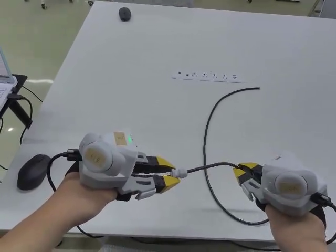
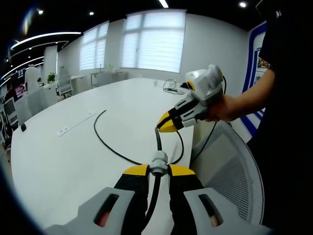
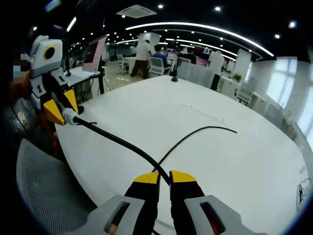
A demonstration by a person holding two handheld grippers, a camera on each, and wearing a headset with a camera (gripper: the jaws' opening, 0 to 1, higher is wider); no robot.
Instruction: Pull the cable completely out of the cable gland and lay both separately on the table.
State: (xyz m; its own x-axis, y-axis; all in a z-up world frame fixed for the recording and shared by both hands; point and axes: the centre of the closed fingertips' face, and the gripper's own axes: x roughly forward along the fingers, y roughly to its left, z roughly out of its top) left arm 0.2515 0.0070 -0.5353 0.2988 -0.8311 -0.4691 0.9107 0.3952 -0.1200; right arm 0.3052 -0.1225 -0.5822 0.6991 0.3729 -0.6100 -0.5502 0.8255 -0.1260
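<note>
White table (image 1: 157, 47) below: at lower middle, left gripper (image 1: 173, 172) pinches the cable gland (image 1: 182, 171) and right gripper (image 1: 242, 173) pinches the cable (image 1: 206, 131). Best to pull straight apart, slow and steady.

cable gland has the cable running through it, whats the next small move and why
Probably draw the right gripper away from the left gripper, along the cable. The left is shut on the cable gland, the right on the cable running straight between them.
</note>
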